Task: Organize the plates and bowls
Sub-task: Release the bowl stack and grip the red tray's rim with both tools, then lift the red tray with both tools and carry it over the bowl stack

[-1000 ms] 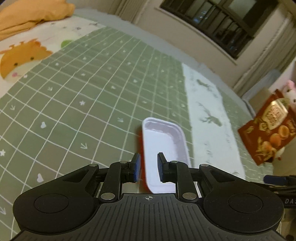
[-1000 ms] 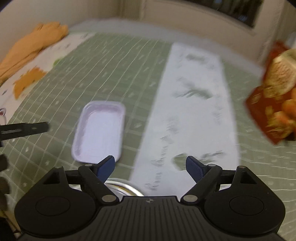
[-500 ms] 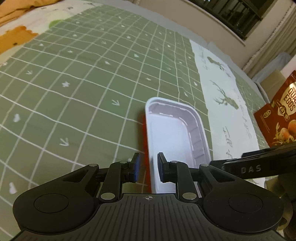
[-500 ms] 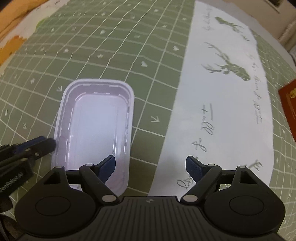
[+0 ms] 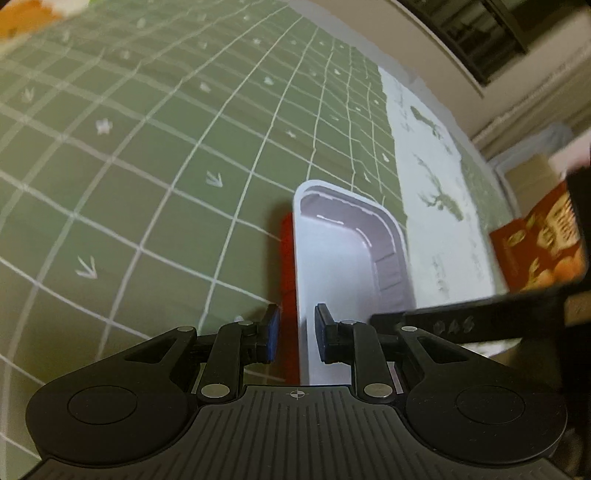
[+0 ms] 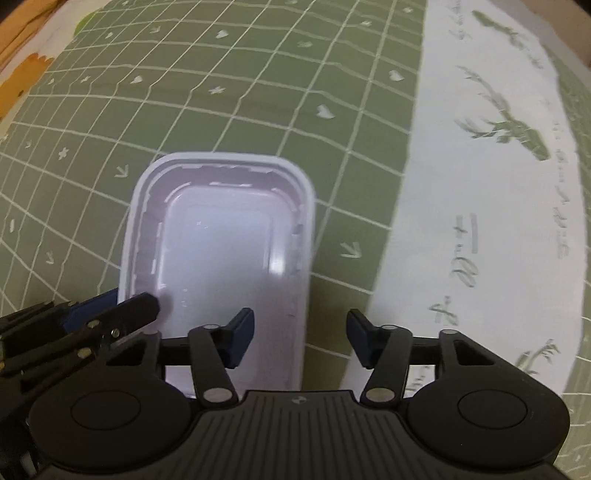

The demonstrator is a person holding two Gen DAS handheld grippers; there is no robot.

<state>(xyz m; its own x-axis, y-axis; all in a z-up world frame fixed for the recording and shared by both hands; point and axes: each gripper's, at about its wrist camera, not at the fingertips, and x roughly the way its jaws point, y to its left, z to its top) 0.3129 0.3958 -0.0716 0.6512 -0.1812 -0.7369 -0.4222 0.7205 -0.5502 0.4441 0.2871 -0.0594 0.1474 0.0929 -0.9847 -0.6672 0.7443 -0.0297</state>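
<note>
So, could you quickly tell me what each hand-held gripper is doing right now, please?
Left hand-held gripper: closed on the left rim of the white tray.
Right hand-held gripper: open, straddling the tray's right rim, holding nothing.

A home, likely a bedroom: a green checked bedsheet with a white deer-print stripe, an orange blanket (corner only), and a snack bag.

A green checked bedspread carries a white tray ahead of the right claw, between its fingers.
</note>
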